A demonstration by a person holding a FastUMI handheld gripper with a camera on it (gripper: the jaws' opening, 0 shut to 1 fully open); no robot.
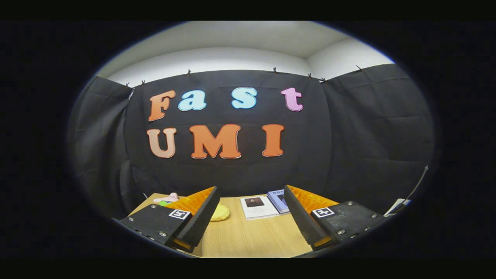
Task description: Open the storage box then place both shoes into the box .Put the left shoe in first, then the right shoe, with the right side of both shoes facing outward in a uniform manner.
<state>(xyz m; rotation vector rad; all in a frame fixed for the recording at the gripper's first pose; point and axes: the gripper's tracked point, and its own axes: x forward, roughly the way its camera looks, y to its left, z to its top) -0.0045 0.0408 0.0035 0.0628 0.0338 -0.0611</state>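
Hovering above table (248,240) | gripper (250,193) spread wide, fingers gripping nothing | between and beyond fingers: white book (257,207), blue book (278,200) touching it | yellow round thing (221,212) by left finger | pink item (166,199) farther left | shoes, box: cannot tell where.

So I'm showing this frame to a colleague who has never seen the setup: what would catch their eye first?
Probably the gripper itself: its two fingers stand wide apart, pointing out over a light wooden table with nothing between them. Beyond the tips lie a white booklet and a blue book side by side. A yellow rounded object sits by the left finger, with a pink item further left.
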